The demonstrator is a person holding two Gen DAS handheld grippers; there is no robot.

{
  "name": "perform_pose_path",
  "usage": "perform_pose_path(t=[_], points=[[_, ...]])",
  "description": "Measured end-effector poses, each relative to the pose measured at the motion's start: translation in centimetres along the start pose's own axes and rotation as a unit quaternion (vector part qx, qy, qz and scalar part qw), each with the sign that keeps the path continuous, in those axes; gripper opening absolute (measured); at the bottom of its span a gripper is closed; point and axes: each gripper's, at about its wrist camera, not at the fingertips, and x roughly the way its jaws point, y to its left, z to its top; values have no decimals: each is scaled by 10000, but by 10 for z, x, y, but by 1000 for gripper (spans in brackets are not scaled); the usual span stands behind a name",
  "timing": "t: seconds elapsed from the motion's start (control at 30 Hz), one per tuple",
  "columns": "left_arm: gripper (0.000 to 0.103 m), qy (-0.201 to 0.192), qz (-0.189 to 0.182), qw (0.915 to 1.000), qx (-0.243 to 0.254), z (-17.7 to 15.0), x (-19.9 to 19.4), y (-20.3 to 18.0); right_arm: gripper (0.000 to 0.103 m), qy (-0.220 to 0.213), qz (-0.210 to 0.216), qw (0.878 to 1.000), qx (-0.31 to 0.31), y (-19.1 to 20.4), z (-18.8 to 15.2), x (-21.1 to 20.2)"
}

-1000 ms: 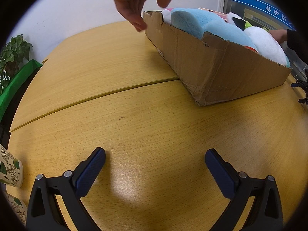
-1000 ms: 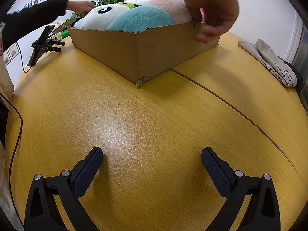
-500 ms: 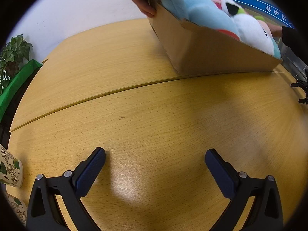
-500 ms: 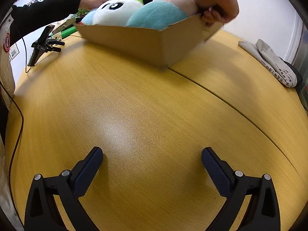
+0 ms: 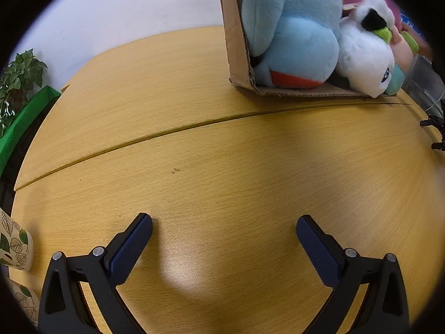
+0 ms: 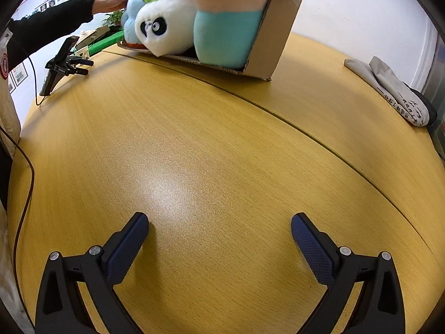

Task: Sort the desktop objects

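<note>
Cardboard box (image 6: 274,37) of plush toys (image 5: 294,27) tilts well beyond both spread, empty claws (image 5: 224,232) (image 6: 219,229).

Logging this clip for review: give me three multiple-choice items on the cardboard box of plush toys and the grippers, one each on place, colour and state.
1. Where is the brown cardboard box?
A. far side of the yellow wooden table
B. between the gripper fingers
C. on the floor

2. What colour is the panda plush toy?
A. pink
B. white and black
C. brown

3. How do the left gripper and right gripper stand?
A. both shut on toys
B. one open, one shut
C. both open, empty

Answers: 1 A, its lower edge rests beyond the table seam. 2 B, white face with black eye patches. 3 C, bare table shows between the wide-apart fingers.
</note>
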Motion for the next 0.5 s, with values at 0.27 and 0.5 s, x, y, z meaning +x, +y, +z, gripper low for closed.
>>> perform_pose_path(t=[0.27,0.5], points=[[103,2,12,10000,10,1,-5,-18,103,1,0,10000,4,1,1,0],[103,3,15,10000,6,1,-9,-11,103,0,-6,10000,7,2,1,0]])
